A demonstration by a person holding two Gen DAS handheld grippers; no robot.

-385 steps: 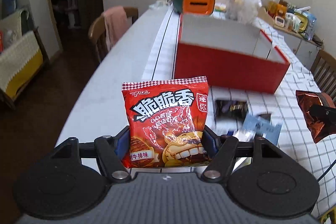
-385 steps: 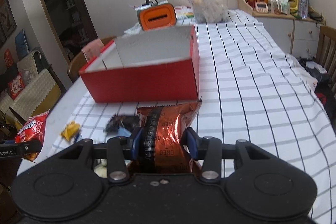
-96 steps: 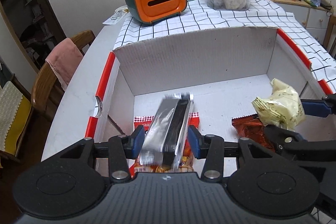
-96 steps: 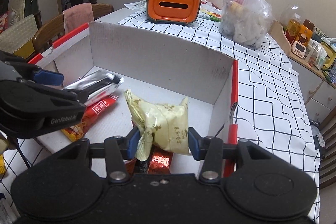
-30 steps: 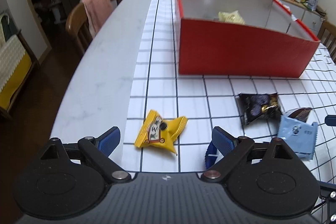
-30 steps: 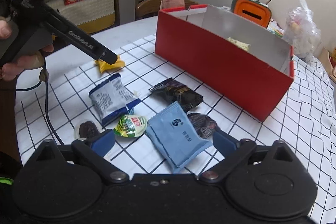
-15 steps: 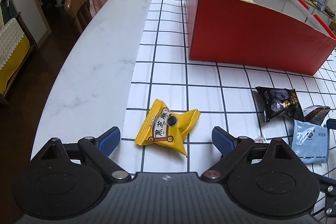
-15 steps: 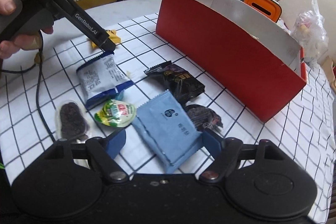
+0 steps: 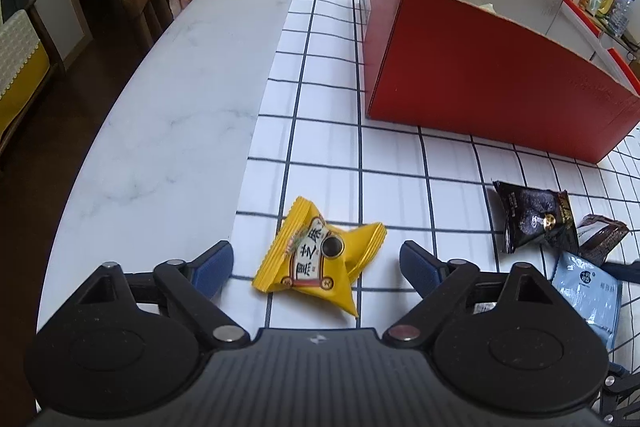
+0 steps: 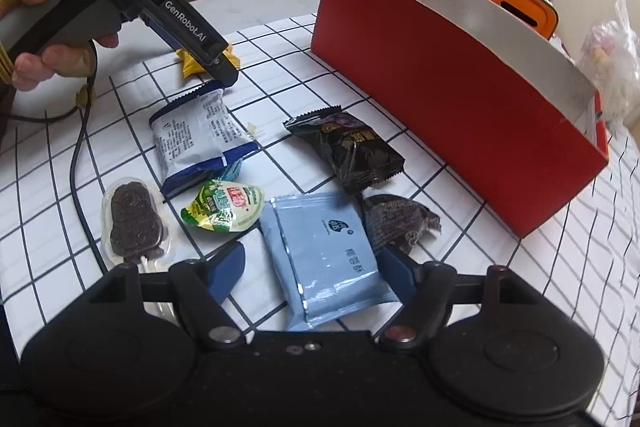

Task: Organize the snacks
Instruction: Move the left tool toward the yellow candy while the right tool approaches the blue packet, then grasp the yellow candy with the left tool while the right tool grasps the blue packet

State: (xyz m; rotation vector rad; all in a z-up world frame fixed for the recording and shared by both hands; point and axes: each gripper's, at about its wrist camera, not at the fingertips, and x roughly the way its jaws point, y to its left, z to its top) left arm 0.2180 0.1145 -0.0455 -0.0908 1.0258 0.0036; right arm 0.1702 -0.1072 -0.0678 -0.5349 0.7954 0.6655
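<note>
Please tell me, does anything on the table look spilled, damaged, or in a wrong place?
Nothing looks spilled or torn. The odd part is only the mess: several snacks lie loose and askew on the checked cloth, outside the red box, such as the yellow packet, the light blue packet and the black packet.

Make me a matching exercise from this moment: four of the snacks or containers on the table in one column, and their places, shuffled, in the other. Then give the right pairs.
Things
1. yellow packet
2. light blue packet
3. red box
4. chocolate lollipop

Places
A. left end of the loose snacks, in the right wrist view
B. between the open fingers of the right gripper
C. behind the loose snacks, standing on the checked cloth
D. between the open fingers of the left gripper

Pairs: 1-D, 2-B, 3-C, 4-A
</note>
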